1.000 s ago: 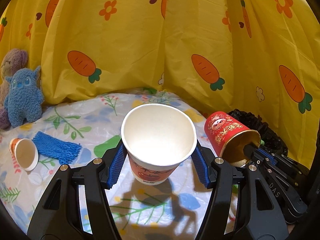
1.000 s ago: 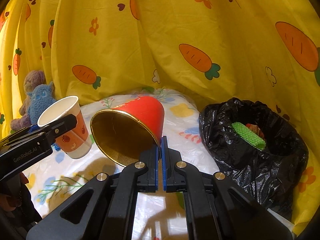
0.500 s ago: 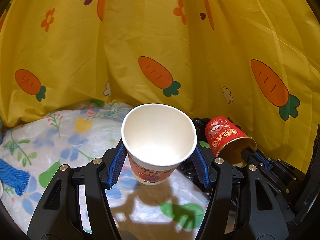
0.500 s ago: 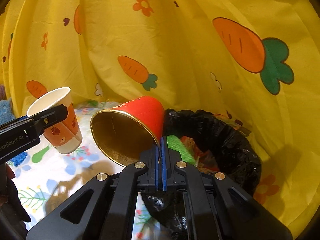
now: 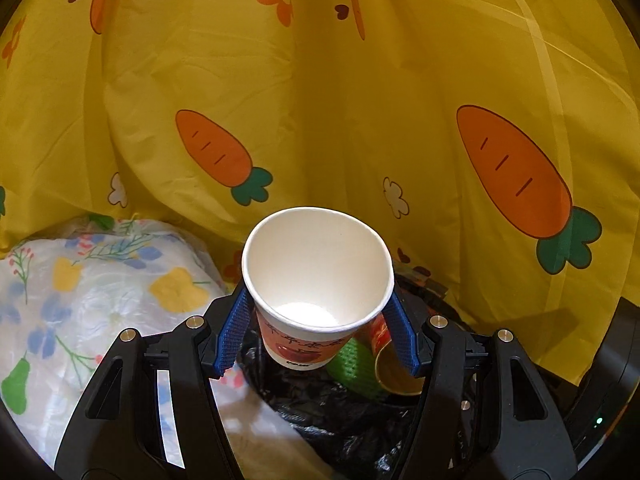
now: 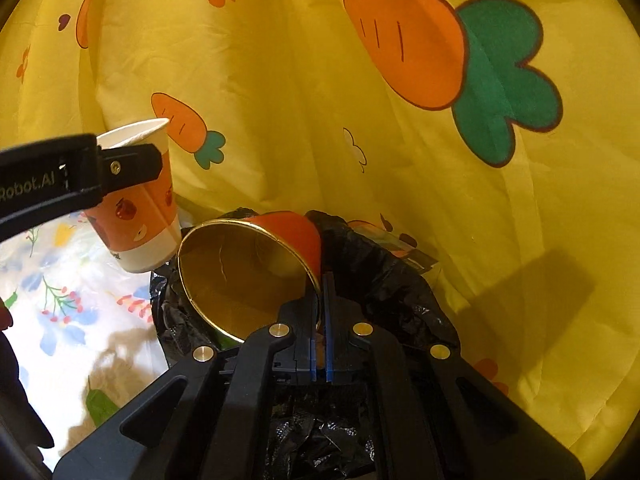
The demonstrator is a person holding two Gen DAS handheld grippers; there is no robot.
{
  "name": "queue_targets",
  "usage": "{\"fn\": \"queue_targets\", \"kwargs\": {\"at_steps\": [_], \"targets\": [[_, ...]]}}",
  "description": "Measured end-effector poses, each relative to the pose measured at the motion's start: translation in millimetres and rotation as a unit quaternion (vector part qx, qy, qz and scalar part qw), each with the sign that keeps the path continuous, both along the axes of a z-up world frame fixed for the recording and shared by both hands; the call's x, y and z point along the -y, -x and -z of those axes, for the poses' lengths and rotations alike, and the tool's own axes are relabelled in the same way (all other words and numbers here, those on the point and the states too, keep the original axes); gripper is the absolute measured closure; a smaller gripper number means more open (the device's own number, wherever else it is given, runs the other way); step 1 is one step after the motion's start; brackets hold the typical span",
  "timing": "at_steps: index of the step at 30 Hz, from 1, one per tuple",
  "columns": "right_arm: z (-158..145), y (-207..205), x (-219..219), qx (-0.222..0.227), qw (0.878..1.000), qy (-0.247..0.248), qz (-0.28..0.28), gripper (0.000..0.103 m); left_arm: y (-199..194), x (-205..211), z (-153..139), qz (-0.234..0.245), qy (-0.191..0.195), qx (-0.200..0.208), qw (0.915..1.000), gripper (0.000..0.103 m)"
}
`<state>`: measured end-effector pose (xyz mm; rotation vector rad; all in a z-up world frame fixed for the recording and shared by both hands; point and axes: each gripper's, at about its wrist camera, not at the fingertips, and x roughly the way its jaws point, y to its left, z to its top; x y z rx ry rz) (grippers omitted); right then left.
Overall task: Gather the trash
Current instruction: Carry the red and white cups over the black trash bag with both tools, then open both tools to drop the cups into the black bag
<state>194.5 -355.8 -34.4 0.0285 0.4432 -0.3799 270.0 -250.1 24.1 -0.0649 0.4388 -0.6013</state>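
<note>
jaws clamped on cups, both over the bag

left jaws [image 5: 316,332] set wide round the white cup [image 5: 316,280], upright, mouth up, long axis near vertical; right jaws [image 6: 319,320] pinched tight on the rim of the red cup [image 6: 256,272], tipped over, mouth toward the camera, axis slanting back and up. both hanging above the black bag [image 6: 384,276] by the yellow curtain [image 6: 280,80], green scrap [image 5: 356,368] inside. drop-off step, by the look; next: open over the bag's mouth, clear of its edge.
</note>
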Motion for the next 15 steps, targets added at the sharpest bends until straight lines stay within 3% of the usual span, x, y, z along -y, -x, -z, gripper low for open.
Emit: {"fn": "queue_targets", "kwargs": {"at_steps": [6,8,9,10,15], "targets": [[7,-5,14,-0.002,1.0,-0.012,0.011,0.098,-19,18,21,0.036,0.022,-0.038,0.9984,0.037],[9,-3,18,-0.003,1.0,-0.016,0.015,0.084,-24,20,29,0.042,0.022,-0.059,0.9971,0.025],[8,-2,18,-0.001,1.0,-0.016,0.015,0.068,-25,17,31,0.037,0.023,-0.062,0.9971,0.023],[8,0,18,0.004,1.0,-0.015,0.016,0.059,-24,14,32,0.037,0.029,-0.062,0.9969,0.021],[5,5,16,0.015,1.0,-0.007,0.021,0.053,-23,-9,30,0.017,0.047,-0.064,0.9967,0.013]]}}
